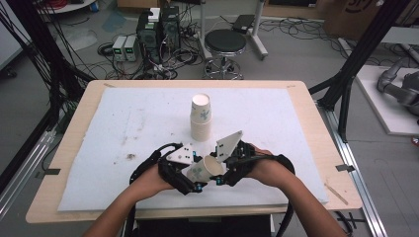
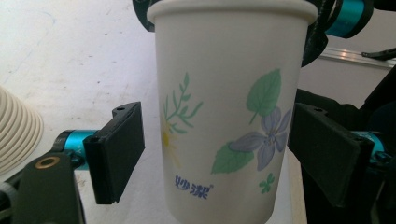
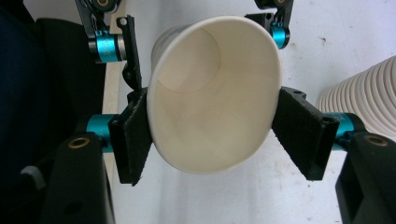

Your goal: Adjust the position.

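A white paper cup [image 1: 202, 170] with a flower print lies tilted between my two grippers near the table's front edge. My right gripper [image 1: 218, 168] is shut on its rim. In the right gripper view the pads [image 3: 133, 140] squeeze the cup [image 3: 210, 107] mouth into an oval. My left gripper [image 1: 194, 178] stands around the cup's lower body. In the left gripper view the cup [image 2: 224, 93] sits between the jaws, with a gap to the left pad [image 2: 119, 149], while the other pad lies at its side. A stack of the same cups [image 1: 200, 118] stands upright mid-table.
A white mat [image 1: 123, 128] covers most of the wooden table [image 1: 316, 123]. The cup stack [image 2: 14, 130] [image 3: 359, 98] is close behind both grippers. Beyond the table stand a round stool [image 1: 225, 44] and boxes of electronics with cables [image 1: 158, 29].
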Motion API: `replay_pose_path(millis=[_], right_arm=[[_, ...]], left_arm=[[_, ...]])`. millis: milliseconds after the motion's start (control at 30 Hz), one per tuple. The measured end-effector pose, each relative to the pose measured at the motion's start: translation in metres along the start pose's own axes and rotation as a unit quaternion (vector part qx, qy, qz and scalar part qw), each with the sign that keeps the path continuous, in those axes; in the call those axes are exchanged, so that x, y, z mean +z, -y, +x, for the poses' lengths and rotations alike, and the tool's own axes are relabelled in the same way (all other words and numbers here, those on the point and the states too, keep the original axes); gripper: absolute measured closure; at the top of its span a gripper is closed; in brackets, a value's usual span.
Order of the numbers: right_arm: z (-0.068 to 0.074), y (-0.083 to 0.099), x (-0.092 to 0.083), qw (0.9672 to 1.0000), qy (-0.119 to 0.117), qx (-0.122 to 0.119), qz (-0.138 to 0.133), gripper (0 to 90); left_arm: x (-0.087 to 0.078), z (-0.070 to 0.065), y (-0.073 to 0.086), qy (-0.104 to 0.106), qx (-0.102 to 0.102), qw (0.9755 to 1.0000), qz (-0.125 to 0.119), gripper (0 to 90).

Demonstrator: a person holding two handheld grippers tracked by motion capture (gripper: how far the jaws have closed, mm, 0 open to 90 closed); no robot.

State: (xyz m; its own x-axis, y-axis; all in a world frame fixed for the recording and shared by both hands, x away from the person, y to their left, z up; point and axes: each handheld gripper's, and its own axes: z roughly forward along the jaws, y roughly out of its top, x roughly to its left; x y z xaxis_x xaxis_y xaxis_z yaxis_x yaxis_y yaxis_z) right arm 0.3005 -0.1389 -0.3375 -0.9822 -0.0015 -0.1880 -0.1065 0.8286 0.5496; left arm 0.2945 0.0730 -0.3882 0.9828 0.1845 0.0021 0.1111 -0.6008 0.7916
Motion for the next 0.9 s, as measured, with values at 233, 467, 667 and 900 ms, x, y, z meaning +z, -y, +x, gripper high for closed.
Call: replay_pose_path(millis=[233,467,667,900], right_arm=[[0.0017,-0.0069,0.0031,0.9996,0.002,-0.017,0.021,32.3],[0.0031,-0.0081,0.0068,0.9993,-0.001,-0.023,0.030,32.2],[0.0031,-0.0082,0.0088,0.9990,-0.001,-0.028,0.033,31.9],[0.0029,-0.0073,0.0085,0.9994,-0.007,-0.023,0.025,31.0]], left_arm=[[0.0025,0.0010,-0.0004,0.001,-0.002,1.0000,0.006,21.3],[0.0044,0.0008,-0.0011,0.003,-0.006,0.9999,0.010,26.6],[0.0065,0.0008,-0.0021,0.014,0.000,0.9998,0.015,32.0],[0.0075,0.0001,-0.0006,0.018,0.001,0.9998,0.009,35.1]])
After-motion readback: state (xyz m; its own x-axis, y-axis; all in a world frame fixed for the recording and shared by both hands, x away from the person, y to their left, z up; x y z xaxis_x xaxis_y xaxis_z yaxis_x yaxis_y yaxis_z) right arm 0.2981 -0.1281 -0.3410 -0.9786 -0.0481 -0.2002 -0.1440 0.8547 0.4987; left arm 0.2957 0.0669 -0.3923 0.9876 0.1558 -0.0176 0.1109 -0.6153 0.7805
